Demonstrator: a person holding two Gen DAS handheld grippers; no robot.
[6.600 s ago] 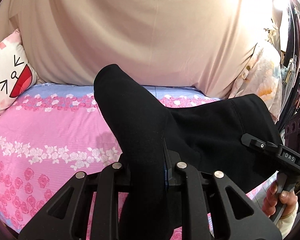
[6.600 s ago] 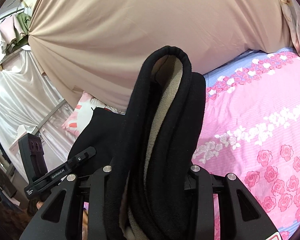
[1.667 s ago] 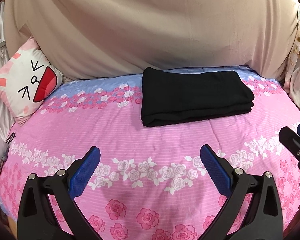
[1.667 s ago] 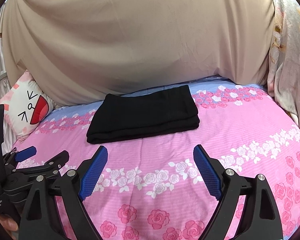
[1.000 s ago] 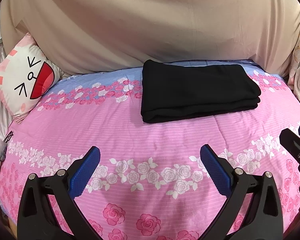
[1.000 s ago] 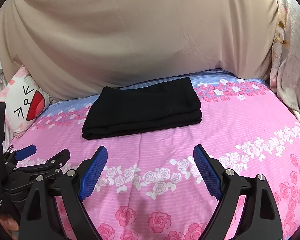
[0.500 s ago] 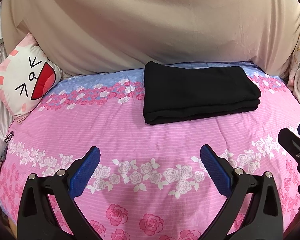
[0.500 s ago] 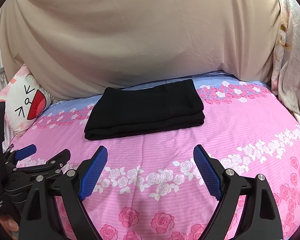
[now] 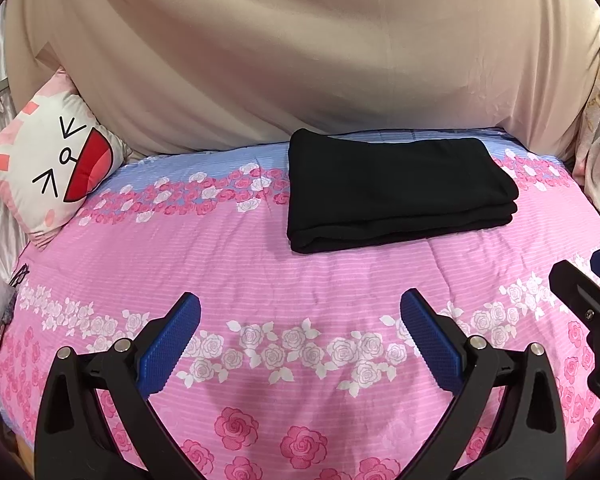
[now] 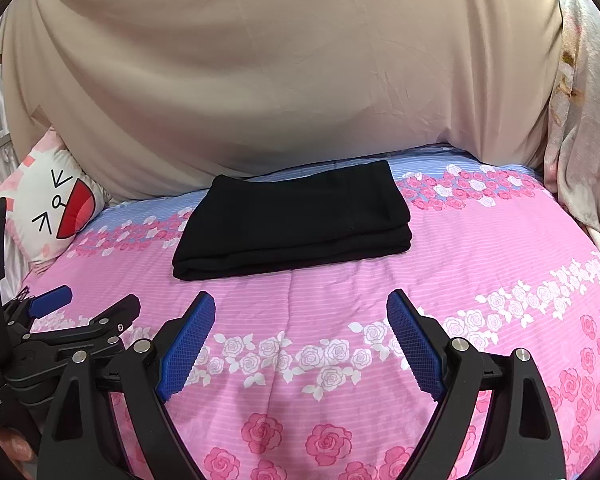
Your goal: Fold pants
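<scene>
The black pants (image 9: 396, 192) lie folded into a flat rectangle on the far part of the pink rose bedspread (image 9: 300, 280); they also show in the right wrist view (image 10: 296, 226). My left gripper (image 9: 300, 320) is open and empty, held back from the pants above the near part of the bed. My right gripper (image 10: 300, 320) is open and empty too, also short of the pants. The left gripper shows at the left edge of the right wrist view (image 10: 84, 312), the right gripper at the right edge of the left wrist view (image 9: 584, 284).
A cartoon-face pillow (image 9: 48, 164) leans at the bed's far left. A beige sheet (image 9: 300, 60) hangs behind the bed. A floral curtain (image 10: 584, 120) hangs at the right. A small dark object (image 9: 4, 320) lies at the left edge.
Long before, both grippers were shut on the pants; now the pants lie folded and both grippers are open. In the last second the views barely shifted.
</scene>
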